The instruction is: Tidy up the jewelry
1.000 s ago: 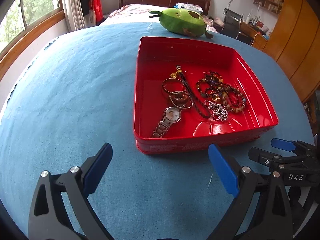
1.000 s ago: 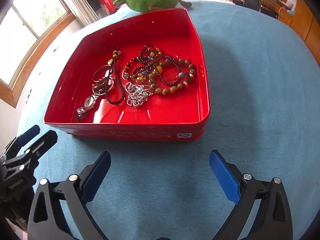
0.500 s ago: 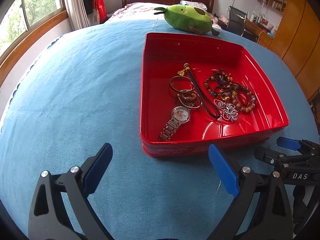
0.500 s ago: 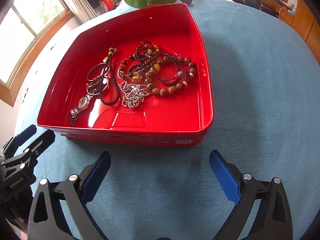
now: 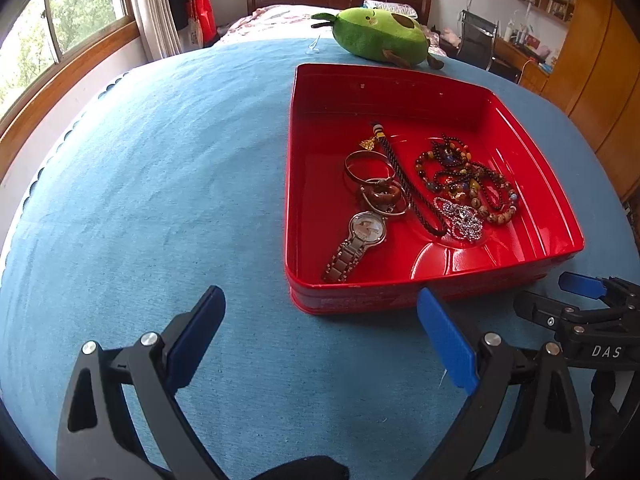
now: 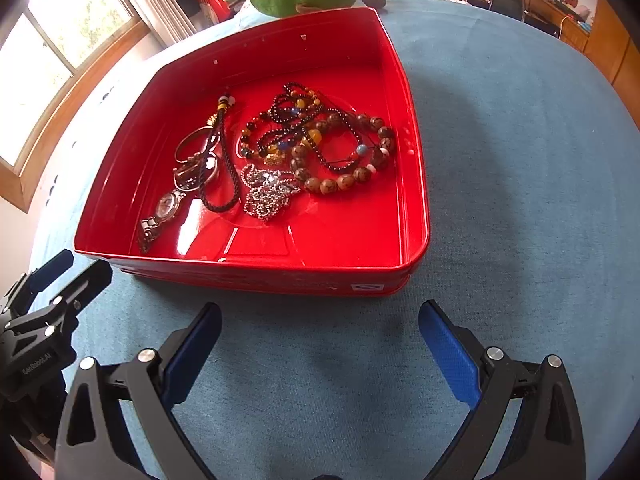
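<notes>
A red tray (image 5: 320,92) sits on the blue cloth and holds a pile of jewelry: a silver watch (image 5: 356,242), metal bangles (image 5: 368,166), a dark cord necklace (image 5: 408,188), beaded bracelets (image 5: 468,178) and a silver chain (image 5: 460,216). My left gripper (image 5: 320,332) is open and empty, just short of the tray's near-left corner. In the right wrist view the tray (image 6: 256,262) lies straight ahead, with the watch (image 6: 160,214), the beads (image 6: 328,140) and the chain (image 6: 266,192). My right gripper (image 6: 320,344) is open and empty before its near wall.
A green avocado plush (image 5: 380,38) lies beyond the tray's far edge. The blue cloth (image 5: 140,168) spreads wide to the left. A window (image 5: 60,20) is at the left; a bed, chair and wooden wardrobes stand behind. Each gripper shows in the other's view (image 5: 580,312) (image 6: 44,320).
Both grippers have moved forward toward the tray, which now looks larger and nearer. Both stay open. The jewelry has not moved.
</notes>
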